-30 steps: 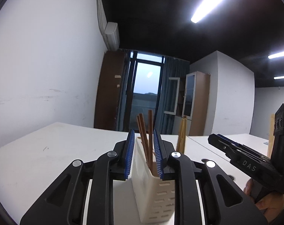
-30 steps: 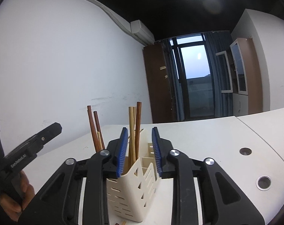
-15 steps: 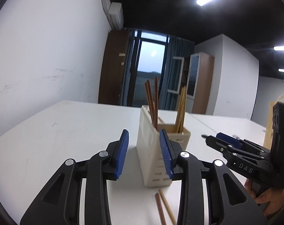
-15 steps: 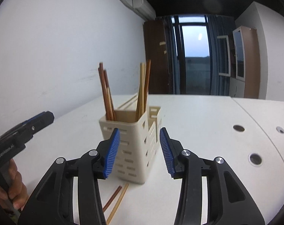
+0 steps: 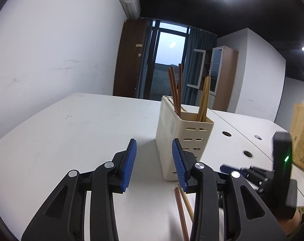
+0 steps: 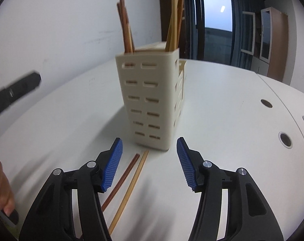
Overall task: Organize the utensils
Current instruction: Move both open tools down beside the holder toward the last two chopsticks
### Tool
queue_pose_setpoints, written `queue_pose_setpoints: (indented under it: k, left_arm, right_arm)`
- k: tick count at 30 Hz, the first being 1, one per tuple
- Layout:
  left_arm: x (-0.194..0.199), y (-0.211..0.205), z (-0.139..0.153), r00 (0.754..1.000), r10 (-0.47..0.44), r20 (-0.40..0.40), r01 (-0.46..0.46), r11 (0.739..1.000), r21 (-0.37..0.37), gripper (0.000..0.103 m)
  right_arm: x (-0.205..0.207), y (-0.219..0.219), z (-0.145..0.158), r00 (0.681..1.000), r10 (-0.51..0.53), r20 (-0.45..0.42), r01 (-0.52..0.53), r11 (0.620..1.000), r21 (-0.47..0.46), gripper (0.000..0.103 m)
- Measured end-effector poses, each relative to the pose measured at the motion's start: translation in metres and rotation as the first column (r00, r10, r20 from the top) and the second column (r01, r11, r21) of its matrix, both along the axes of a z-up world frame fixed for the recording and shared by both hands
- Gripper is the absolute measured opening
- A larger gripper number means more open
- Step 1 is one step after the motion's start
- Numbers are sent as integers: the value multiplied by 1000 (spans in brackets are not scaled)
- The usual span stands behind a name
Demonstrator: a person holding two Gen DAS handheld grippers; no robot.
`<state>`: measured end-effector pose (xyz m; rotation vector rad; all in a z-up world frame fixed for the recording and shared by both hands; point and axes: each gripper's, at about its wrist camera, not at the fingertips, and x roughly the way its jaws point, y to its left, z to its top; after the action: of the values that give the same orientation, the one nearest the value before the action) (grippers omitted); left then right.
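Two loose wooden chopsticks (image 6: 129, 182) before us, flat on white worktop (image 6: 222, 120), pointing toward upright cream slotted plastic holder (image 6: 152, 100); left tongs (image 5: 154, 162), right tongs (image 6: 150, 162) both released.

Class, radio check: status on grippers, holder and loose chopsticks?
Left gripper open, empty. Right gripper open, empty. Holder upright on table. Two loose chopsticks flat before it; nothing blocking.
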<state>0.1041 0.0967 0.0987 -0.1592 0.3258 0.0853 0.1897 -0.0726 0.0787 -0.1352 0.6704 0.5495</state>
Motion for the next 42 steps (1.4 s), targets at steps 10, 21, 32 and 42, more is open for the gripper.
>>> queue_pose_setpoints:
  k: [10, 21, 32, 42]
  left_arm:
    - [7, 2, -4, 999, 10, -42, -9, 1000, 11, 38]
    - [5, -5, -7, 998, 0, -57, 2, 1000, 30, 39]
    - [4, -10, -10, 997, -4, -77, 8, 999, 47, 41]
    - [20, -17, -30, 974, -26, -227, 38, 998, 45, 42]
  right_arm:
    - [9, 16, -33, 992, -6, -122, -7, 994, -106, 56]
    - [10, 24, -50, 986, -17, -166, -11, 986, -169, 56]
    - [13, 18, -53, 976, -28, -216, -14, 981, -194, 57]
    - [16, 13, -55, 971, -29, -239, -17, 982, -187, 37]
